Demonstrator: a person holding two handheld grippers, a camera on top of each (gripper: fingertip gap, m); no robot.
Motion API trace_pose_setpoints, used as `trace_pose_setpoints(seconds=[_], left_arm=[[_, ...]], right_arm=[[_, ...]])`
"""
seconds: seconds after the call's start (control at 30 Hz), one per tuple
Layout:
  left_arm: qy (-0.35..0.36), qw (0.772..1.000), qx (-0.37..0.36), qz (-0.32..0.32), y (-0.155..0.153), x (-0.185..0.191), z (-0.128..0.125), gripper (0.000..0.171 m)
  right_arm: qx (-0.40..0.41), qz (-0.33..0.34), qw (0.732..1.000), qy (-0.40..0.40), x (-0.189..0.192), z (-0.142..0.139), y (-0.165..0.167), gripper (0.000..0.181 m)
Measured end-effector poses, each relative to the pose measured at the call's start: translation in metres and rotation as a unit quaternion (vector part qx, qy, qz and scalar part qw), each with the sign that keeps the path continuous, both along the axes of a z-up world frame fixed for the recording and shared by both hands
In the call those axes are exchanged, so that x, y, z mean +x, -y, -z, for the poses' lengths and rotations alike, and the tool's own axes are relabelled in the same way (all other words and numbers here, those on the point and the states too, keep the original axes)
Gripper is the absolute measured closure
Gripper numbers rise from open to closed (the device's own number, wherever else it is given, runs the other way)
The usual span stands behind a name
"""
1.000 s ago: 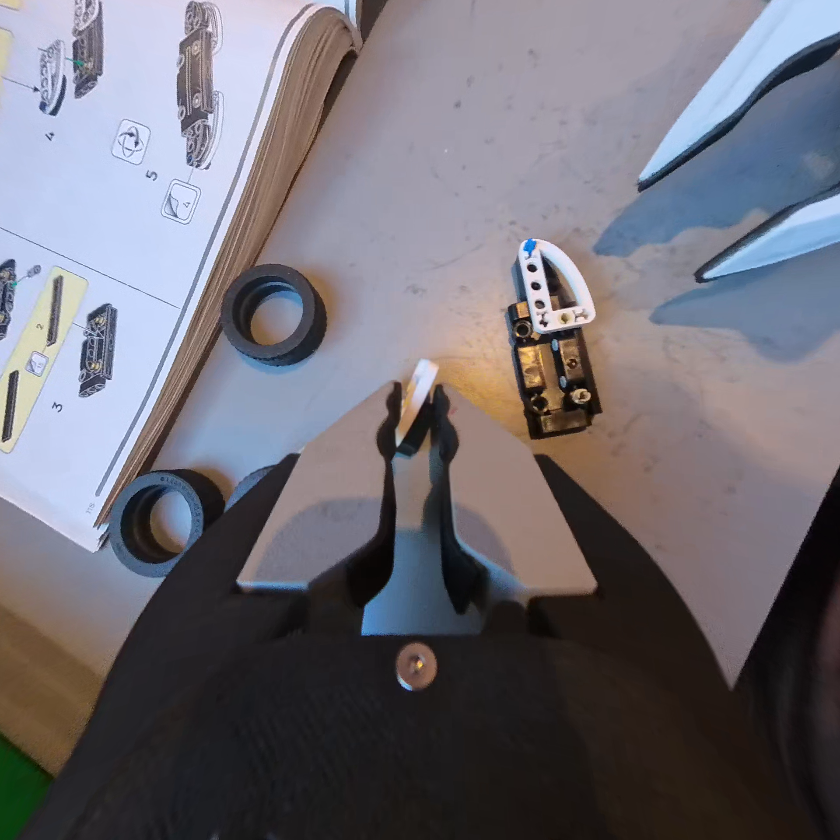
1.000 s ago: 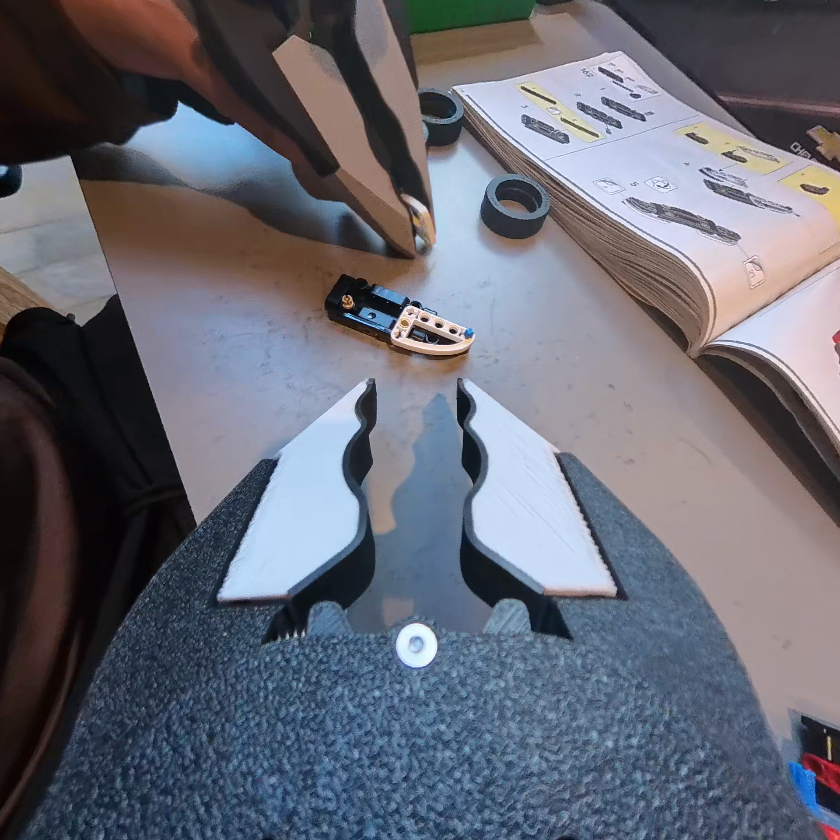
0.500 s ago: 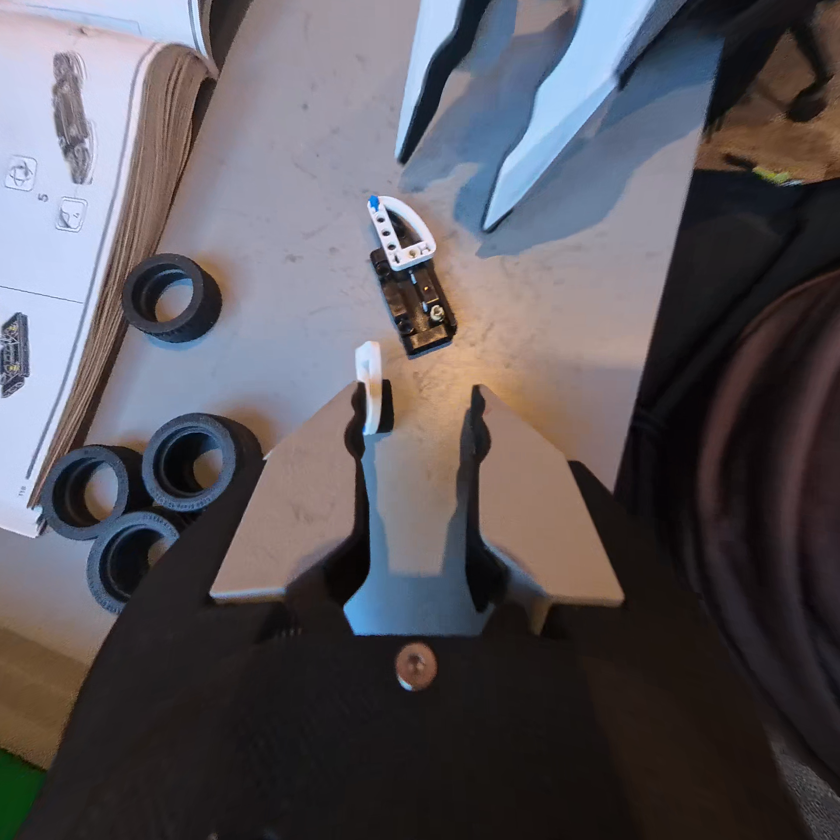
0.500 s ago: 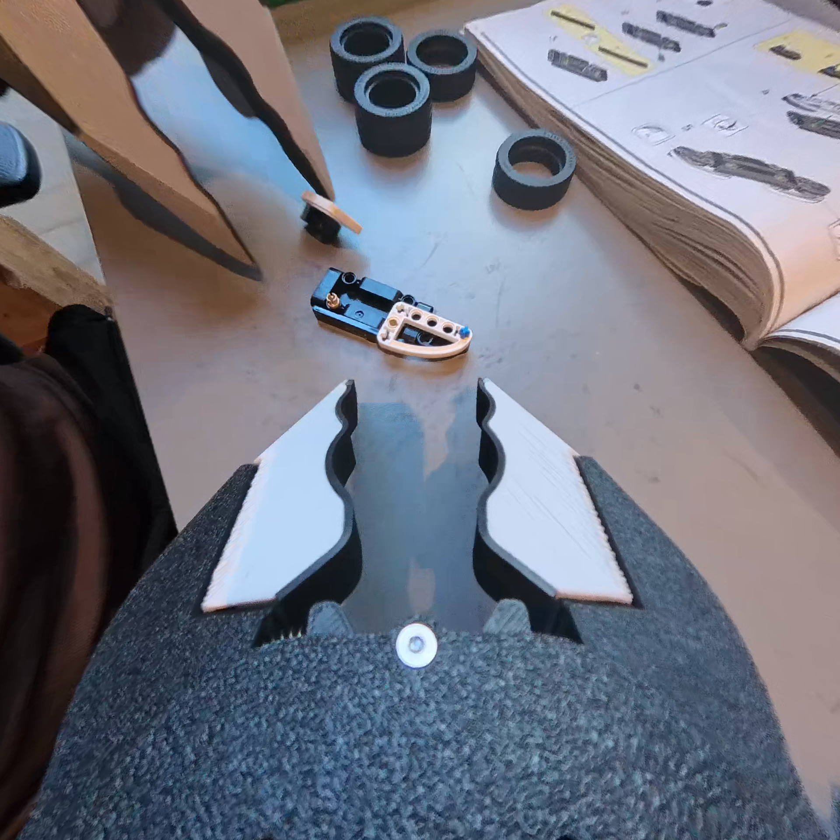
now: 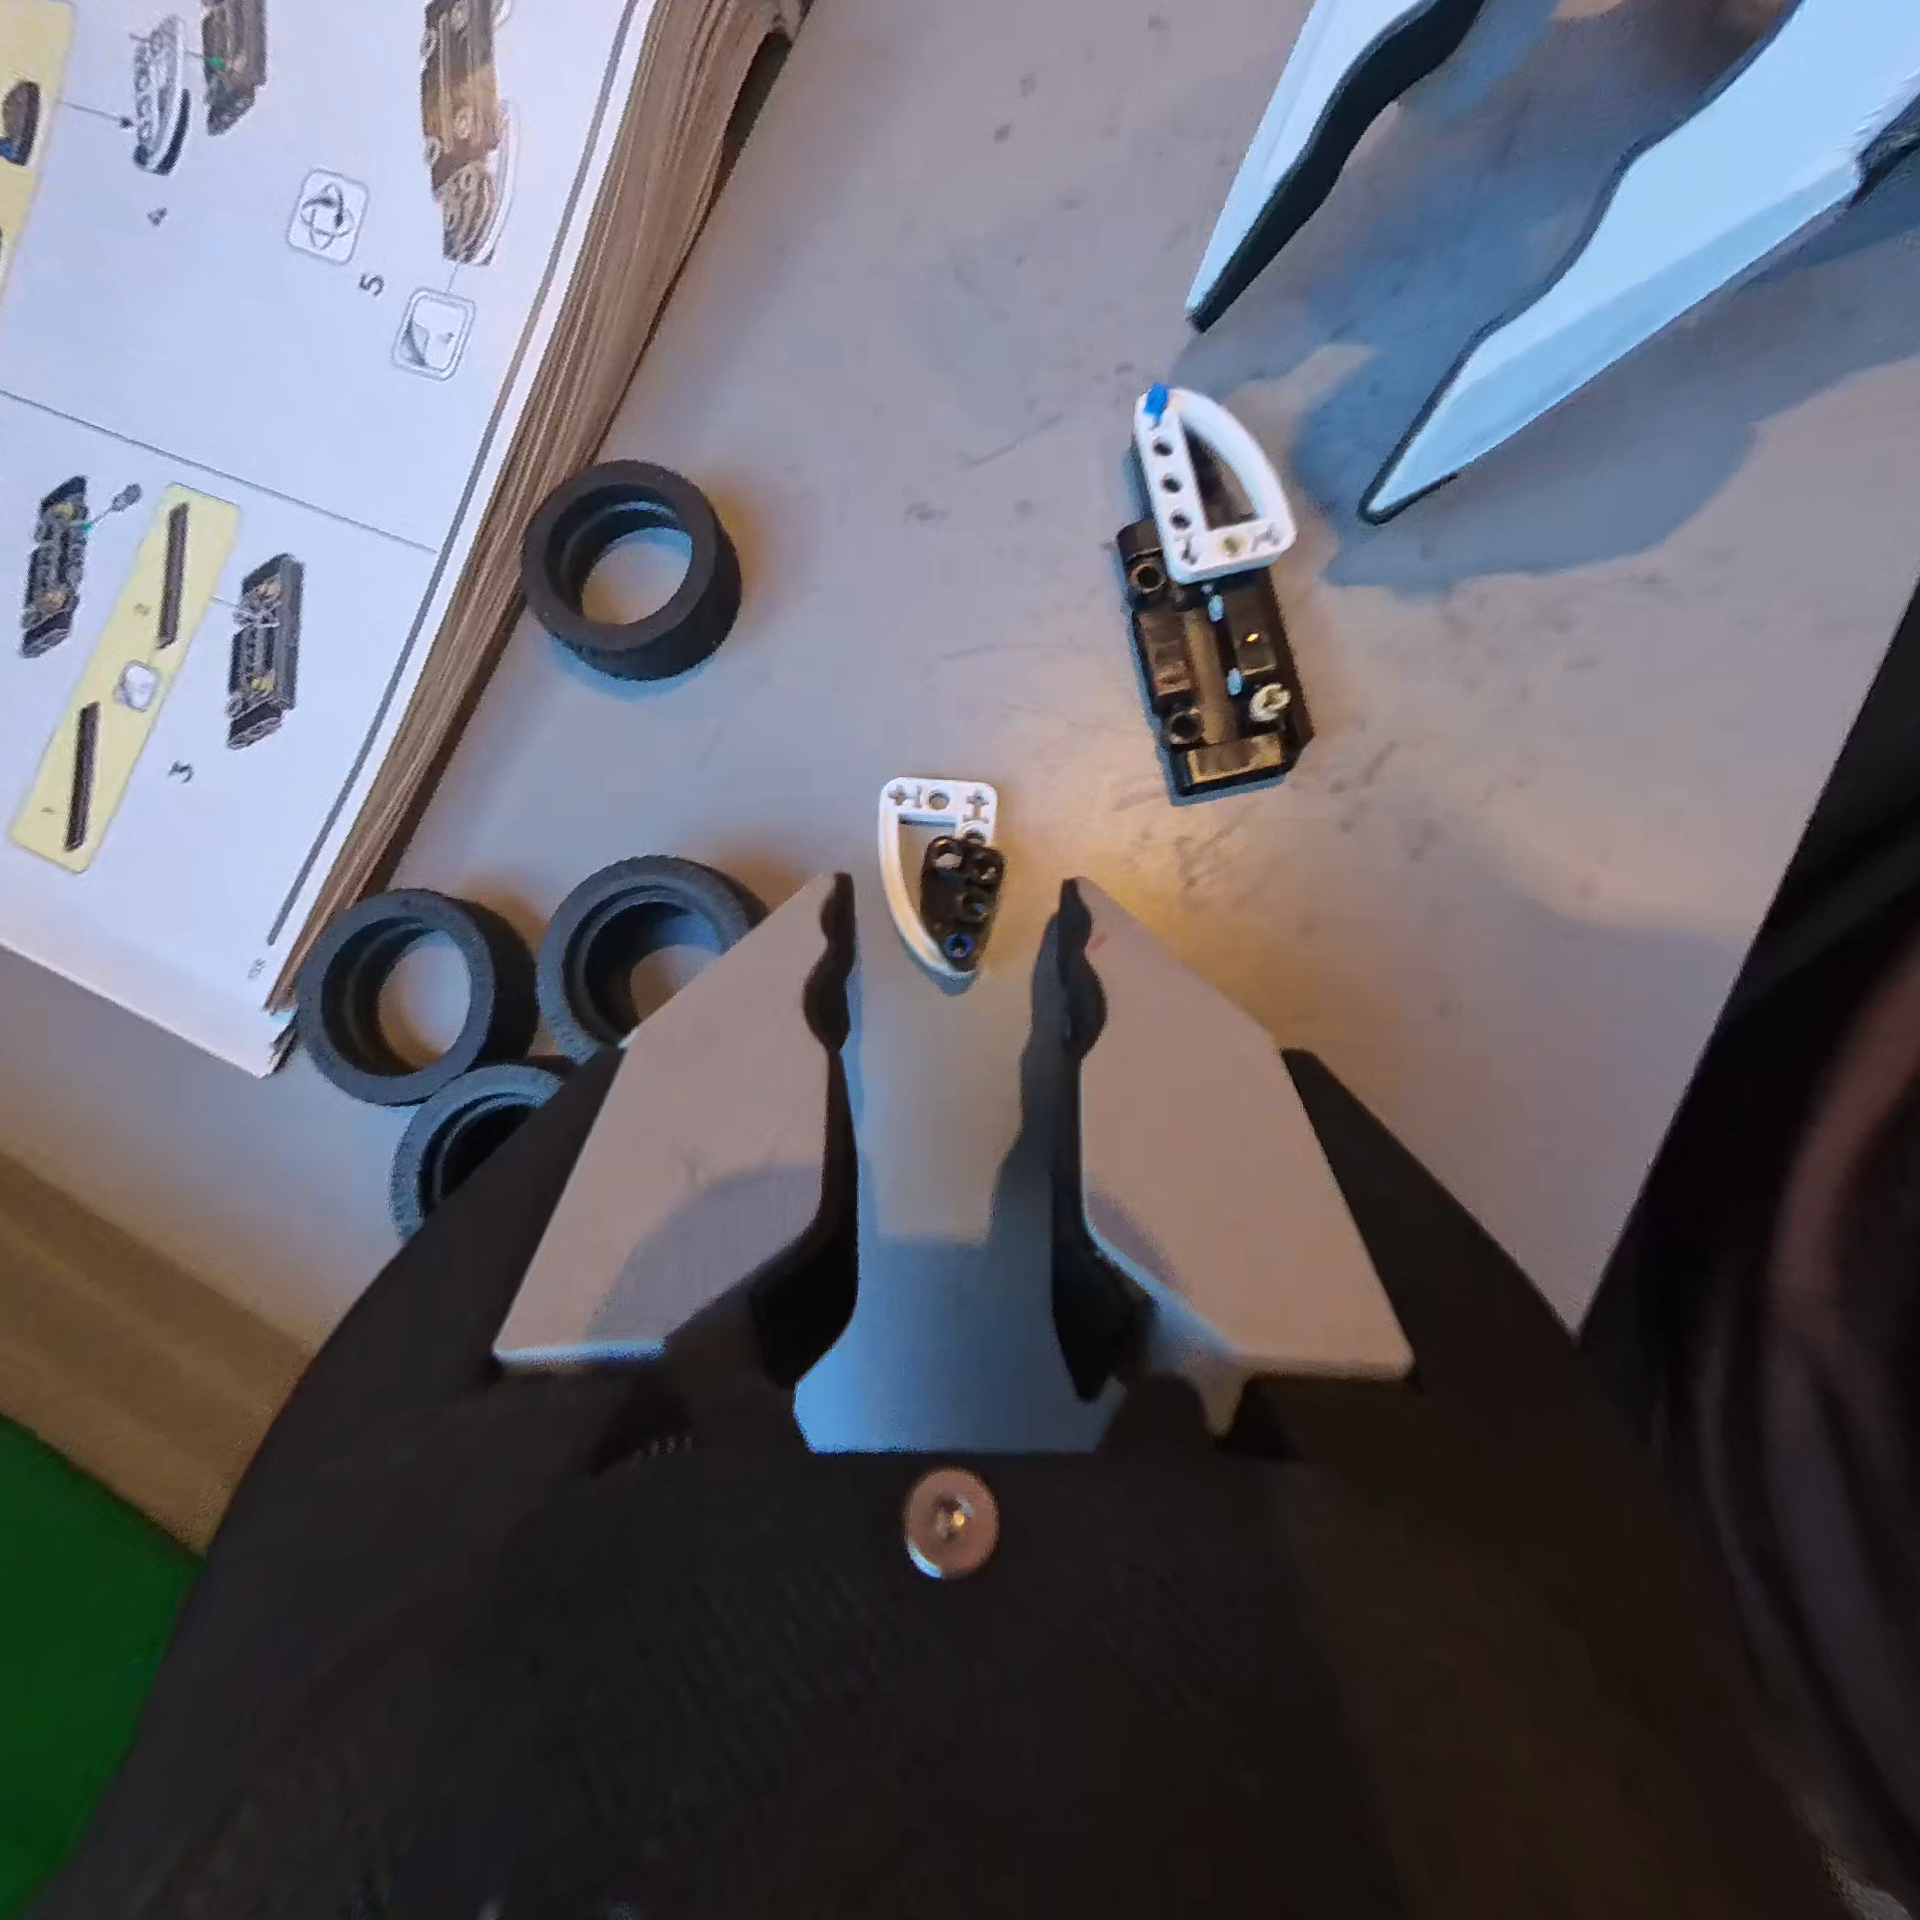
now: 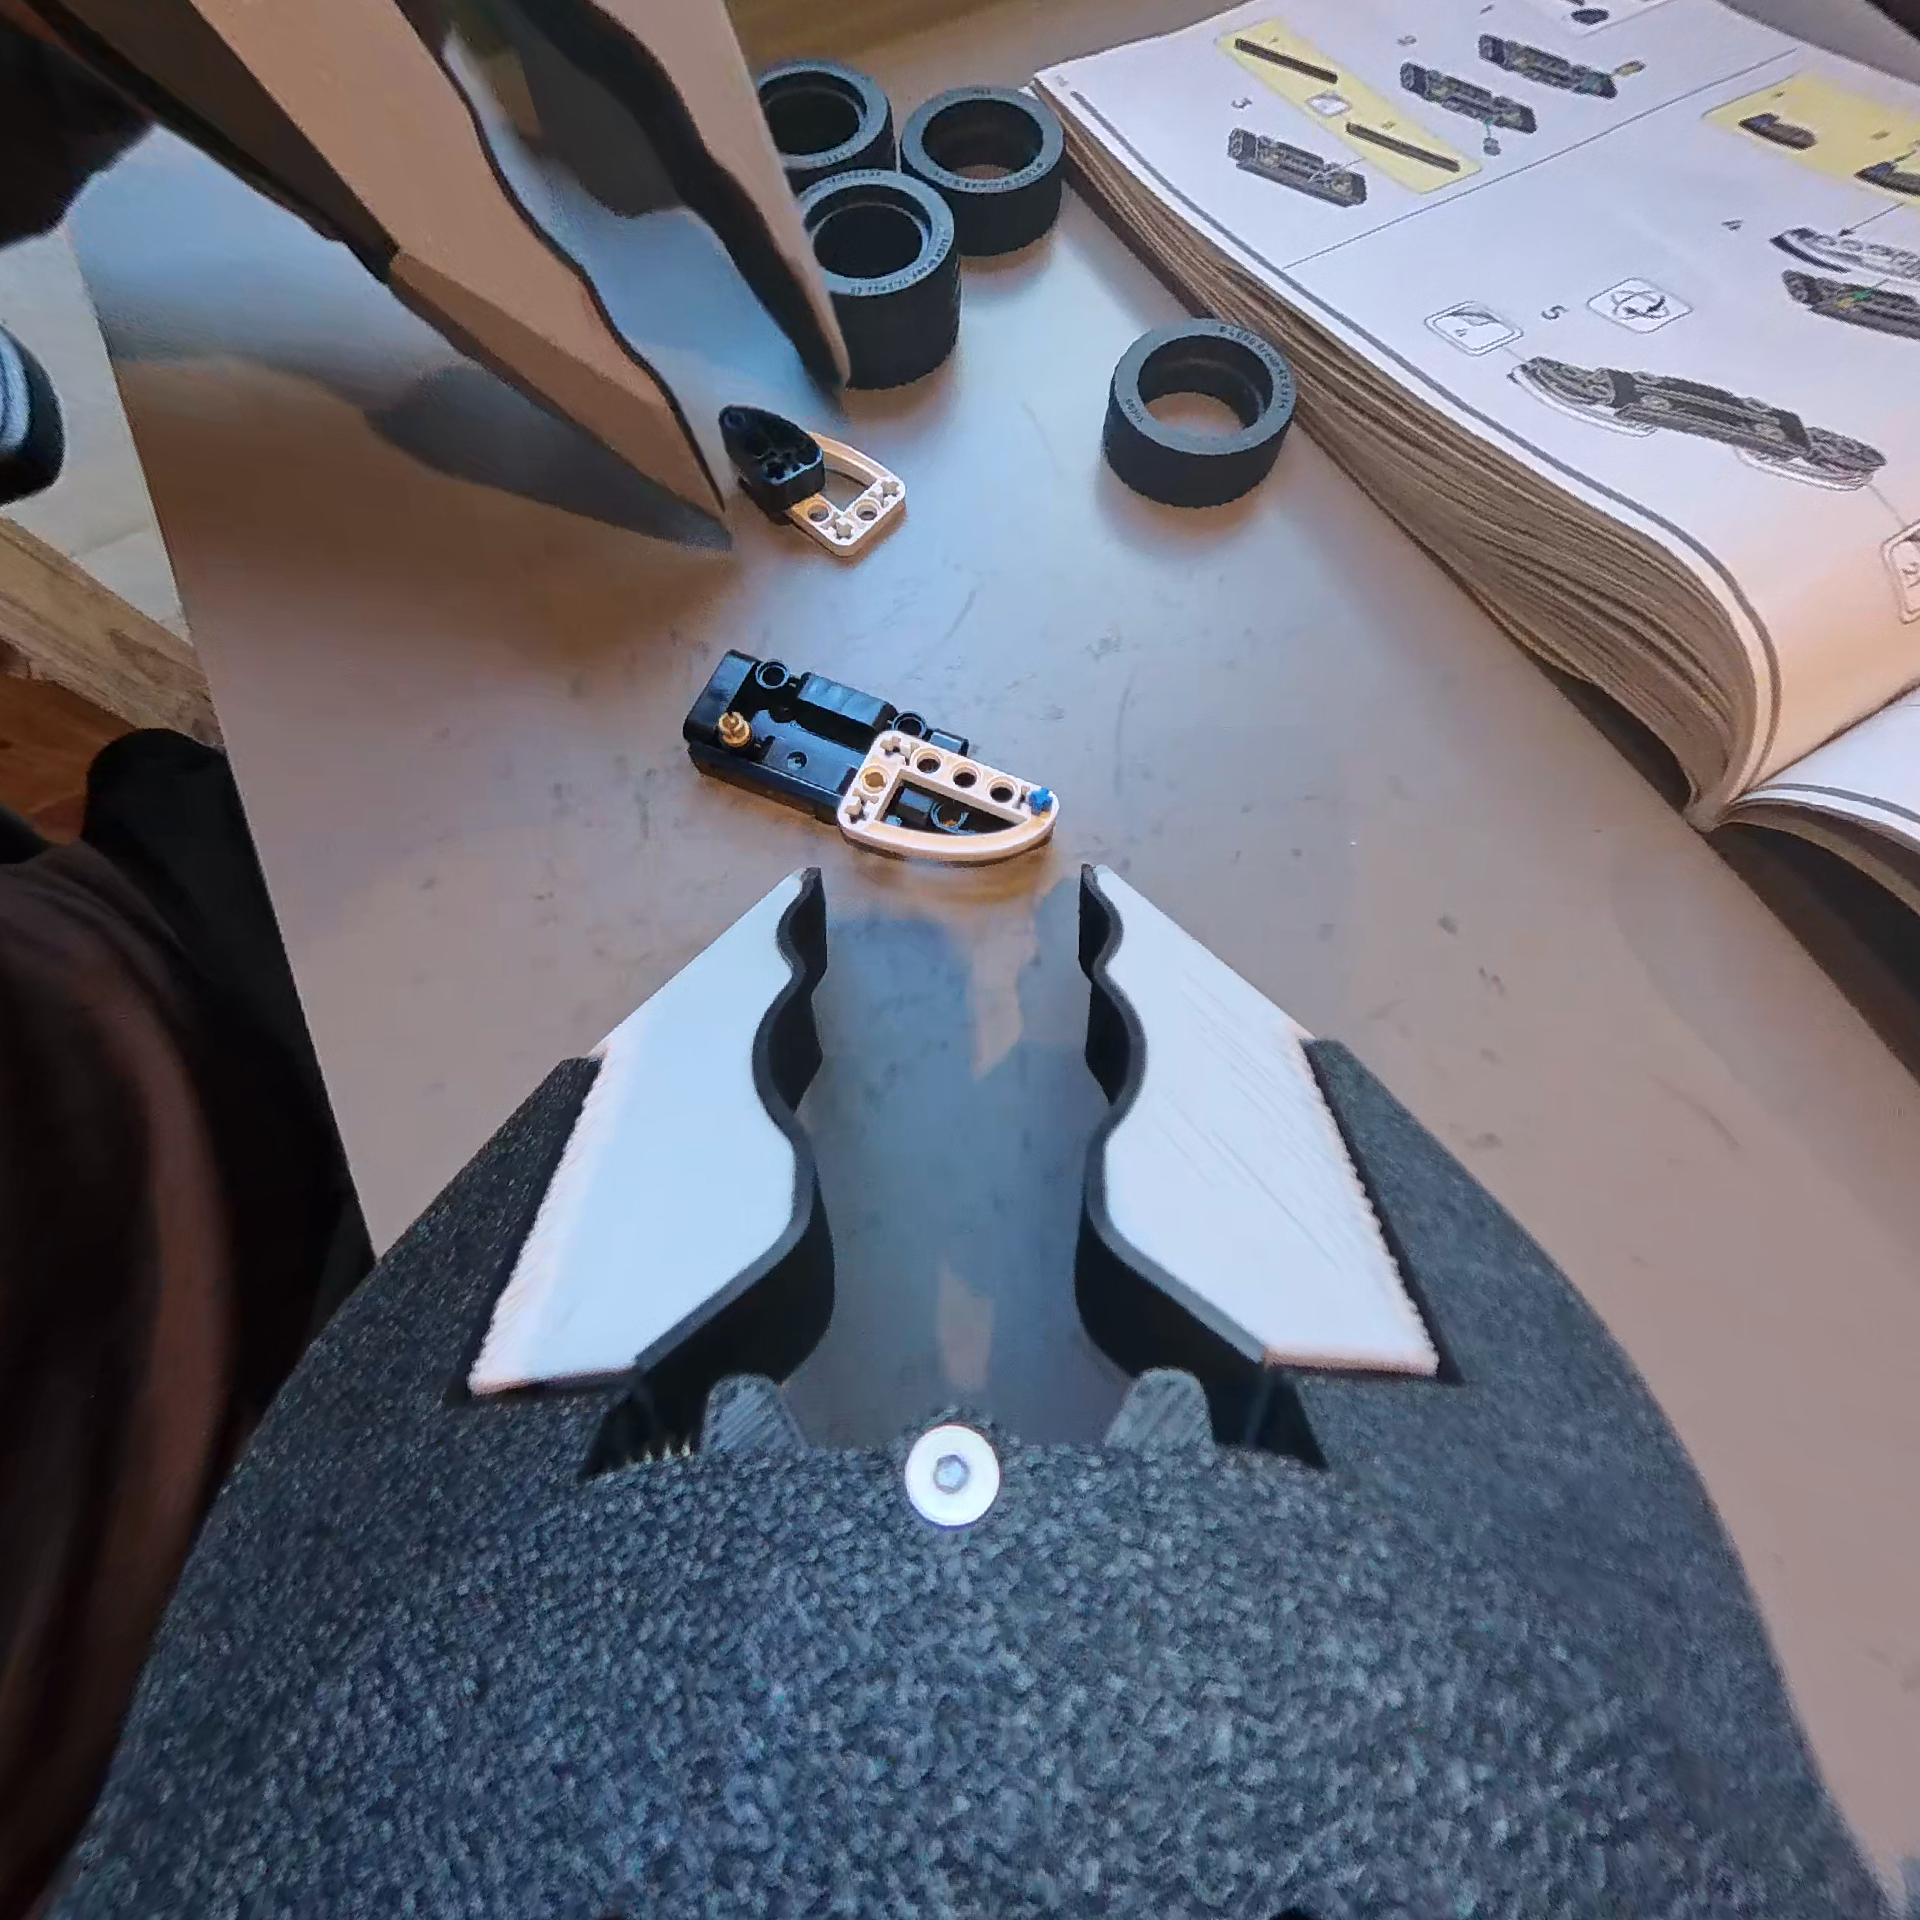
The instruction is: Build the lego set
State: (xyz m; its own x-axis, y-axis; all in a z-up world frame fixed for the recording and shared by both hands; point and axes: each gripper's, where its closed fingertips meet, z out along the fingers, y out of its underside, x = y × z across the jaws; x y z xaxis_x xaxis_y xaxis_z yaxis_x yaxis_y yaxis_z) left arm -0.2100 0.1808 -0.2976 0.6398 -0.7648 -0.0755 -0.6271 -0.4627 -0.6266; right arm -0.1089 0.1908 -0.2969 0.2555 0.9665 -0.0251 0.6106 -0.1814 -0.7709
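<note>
The table [image 6: 1351,935] is grey and is carrying everything. The big book [image 6: 1558,343] of building steps is lying open along one side of it, showing pictures of a long black car part.

The left gripper [image 5: 948,899] is hovering low over the table with its jaws apart and nothing in them. The right gripper [image 6: 948,883] is hovering too, jaws apart and empty, pointing at the build.

Four black tyres [image 6: 1200,410] are sitting near the book. Three are bunched together and one is standing by itself. None of them is on a wheel yet.

The build [image 6: 821,743] is lying flat in the middle of the table, just past the right gripper's tips. It is a small black block with a white curved piece [image 6: 951,805] fixed on one end and a tiny blue pin [image 6: 1039,798] at the tip.

A loose part [image 5: 940,883] is lying just in front of the left gripper's tips. It is another white curved piece with a little black piece joined to it. It is not joined to the build.

I think the job is only starting. One side looks done. The loose part probably goes on the build next, and the tyres and most of the car are waiting.
</note>
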Motion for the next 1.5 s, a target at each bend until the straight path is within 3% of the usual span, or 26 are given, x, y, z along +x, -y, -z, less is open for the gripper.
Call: trace_pose_setpoints(seconds=[0.17, 0.27, 0.33, 0.43, 0.6, 0.67, 0.7, 0.77, 0.83, 0.93, 0.97, 1.03, 1.1, 1.2, 1.27, 1.33, 1.37, 1.5], left_arm=[[-0.043, 0.999, 0.013, 0.011, 0.001, 0.002, 0.01, 0.156], [-0.1, 0.987, 0.112, 0.053, 0.0, 0.007, 0.002, 0.157], [-0.177, 0.955, 0.223, 0.084, -0.001, 0.009, -0.011, 0.157], [-0.275, 0.868, 0.39, 0.14, 0.005, 0.024, -0.037, 0.157], [-0.319, 0.788, 0.492, 0.191, 0.023, 0.045, -0.051, 0.156], [-0.31, 0.776, 0.517, 0.186, 0.027, 0.049, -0.061, 0.156], [-0.306, 0.775, 0.52, 0.187, 0.029, 0.051, -0.063, 0.157], [-0.304, 0.778, 0.52, 0.181, 0.03, 0.05, -0.064, 0.156], [-0.284, 0.793, 0.513, 0.166, 0.03, 0.05, -0.064, 0.156], [-0.175, 0.865, 0.454, 0.124, 0.036, 0.052, -0.062, 0.151], [-0.141, 0.88, 0.438, 0.115, 0.038, 0.052, -0.063, 0.154], [-0.096, 0.898, 0.414, 0.114, 0.043, 0.052, -0.066, 0.143], [-0.048, 0.92, 0.37, 0.123, 0.049, 0.05, -0.067, 0.135], [0.096, 0.957, 0.222, 0.161, 0.065, 0.057, -0.071, 0.113], [0.2, 0.957, 0.1, 0.185, 0.075, 0.064, -0.076, 0.113], [0.268, 0.941, 0.002, 0.207, 0.081, 0.072, -0.077, 0.115], [0.29, 0.931, -0.028, 0.221, 0.085, 0.076, -0.077, 0.124], [0.277, 0.931, -0.068, 0.229, 0.086, 0.082, -0.055, 0.139]], right_arm=[[0.006, 0.004, 1.0, -0.025, -0.001, -0.01, 0.0, 0.136], [-0.016, -0.015, 0.999, -0.045, -0.007, -0.021, 0.011, 0.137], [-0.046, -0.028, 0.997, -0.063, -0.014, -0.029, 0.019, 0.137], [-0.099, -0.052, 0.988, -0.109, -0.026, -0.044, 0.028, 0.139], [-0.148, -0.079, 0.975, -0.144, -0.039, -0.055, 0.036, 0.152], [-0.164, -0.082, 0.973, -0.143, -0.041, -0.054, 0.039, 0.151], [-0.17, -0.089, 0.97, -0.148, -0.042, -0.056, 0.042, 0.152], [-0.169, -0.11, 0.966, -0.165, -0.045, -0.063, 0.05, 0.173], [-0.138, -0.115, 0.971, -0.16, -0.046, -0.064, 0.05, 0.173], [-0.022, -0.119, 0.984, -0.133, -0.046, -0.063, 0.045, 0.178], [0.02, -0.126, 0.984, -0.124, -0.046, -0.063, 0.045, 0.178], [0.094, -0.139, 0.978, -0.12, -0.047, -0.067, 0.046, 0.178], [0.164, -0.159, 0.967, -0.111, -0.045, -0.072, 0.049, 0.178], [0.3, -0.218, 0.924, -0.09, -0.04, -0.079, 0.063, 0.178], [0.375, -0.237, 0.894, -0.062, -0.038, -0.079, 0.067, 0.178], [0.416, -0.253, 0.872, -0.055, -0.038, -0.079, 0.076, 0.178], [0.432, -0.26, 0.862, -0.051, -0.038, -0.077, 0.08, 0.178], [0.486, -0.281, 0.827, 0.001, -0.037, -0.063, 0.087, 0.178]])
